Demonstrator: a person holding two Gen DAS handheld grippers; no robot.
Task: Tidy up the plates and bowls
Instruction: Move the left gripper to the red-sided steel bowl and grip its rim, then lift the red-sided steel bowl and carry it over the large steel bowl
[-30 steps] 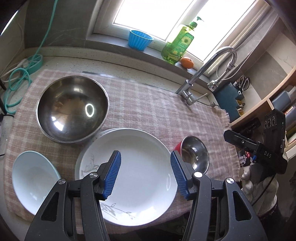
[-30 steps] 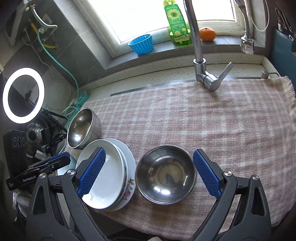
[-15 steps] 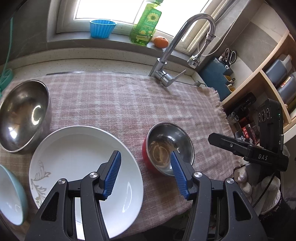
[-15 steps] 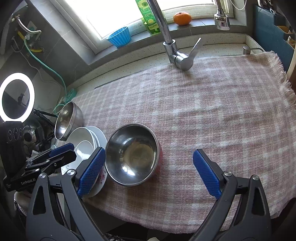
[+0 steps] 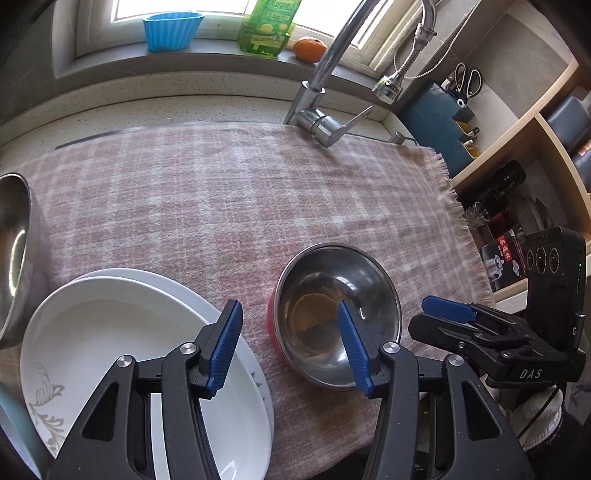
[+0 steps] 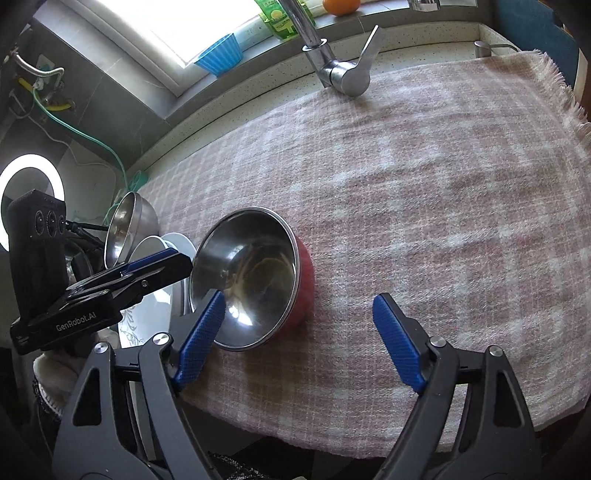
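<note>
A small steel bowl with a red outside (image 5: 338, 314) sits on the checked cloth; it also shows in the right wrist view (image 6: 255, 284). My left gripper (image 5: 291, 349) is open, its right finger over the bowl, its left finger over the stacked white plates (image 5: 122, 343). My right gripper (image 6: 301, 345) is open and empty, its left finger at the bowl's near rim. A large steel bowl (image 5: 14, 258) stands at the left edge. The plates (image 6: 155, 254) and large bowl (image 6: 127, 227) show partly behind the left gripper in the right wrist view.
The checked cloth (image 5: 221, 192) covers the counter. A faucet (image 5: 325, 122) stands at the back. A blue cup (image 5: 171, 24), a green soap bottle (image 5: 267, 31) and an orange (image 5: 310, 48) sit on the sill. Shelves (image 5: 517, 184) stand at the right. A ring light (image 6: 29, 206) is at the left.
Both grippers have swung right and closer to the small bowl. The large bowl and the pale blue bowl have slid toward the left wrist view's left edge. Both stay open.
</note>
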